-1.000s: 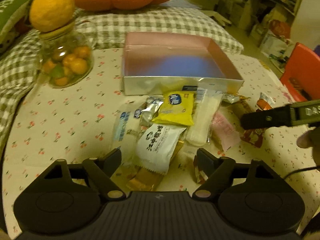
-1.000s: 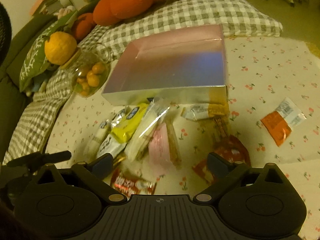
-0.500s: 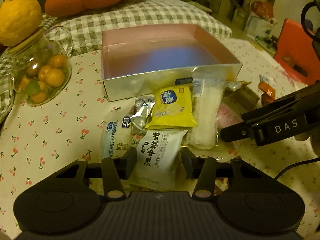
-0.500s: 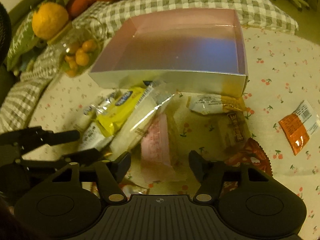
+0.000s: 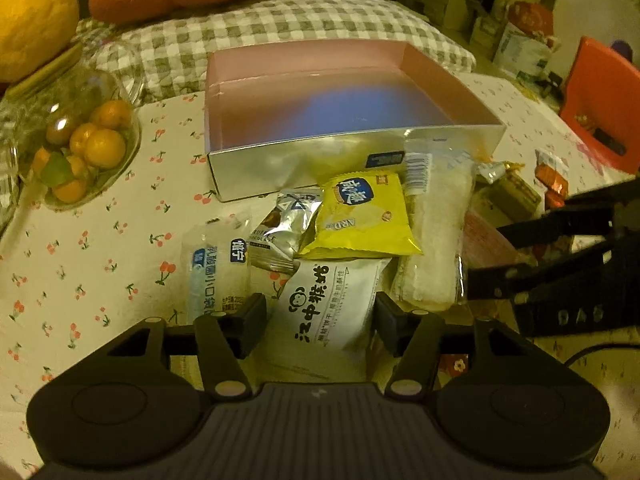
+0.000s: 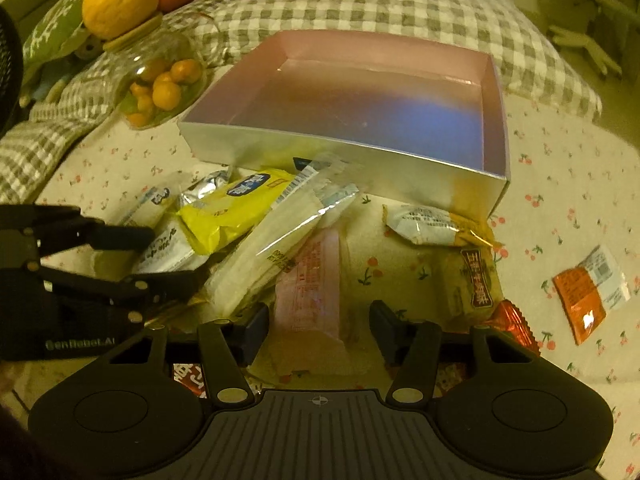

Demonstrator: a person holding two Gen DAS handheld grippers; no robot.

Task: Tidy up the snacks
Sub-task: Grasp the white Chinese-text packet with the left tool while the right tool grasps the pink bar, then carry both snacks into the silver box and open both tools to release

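Several snack packets lie piled on the cherry-print cloth in front of an empty pink-lined box [image 5: 352, 148] [image 6: 340, 160]. My left gripper [image 5: 320, 320] is low over the pile. Its jaws are opening, and a white packet with a monkey print [image 5: 328, 304] lies between them without being pinched. My right gripper [image 6: 319, 328] is closing around a pink packet [image 6: 310, 280], with a gap still at the right finger. A yellow packet [image 5: 360, 216] and a long clear pack [image 5: 436, 232] lie just behind. Each gripper shows in the other's view [image 6: 172, 256] [image 5: 486, 256].
A glass jar of small oranges [image 5: 80, 148] with a big yellow citrus [image 5: 32, 20] on top stands at the left. An orange-and-white packet [image 6: 588, 292] lies alone at the right. A checked cushion [image 5: 280, 28] lies behind the box and a red chair [image 5: 600, 96] at the far right.
Both grippers have come down and forward onto the pile and their jaws have narrowed. The left now straddles the white monkey packet, the right the pink one.
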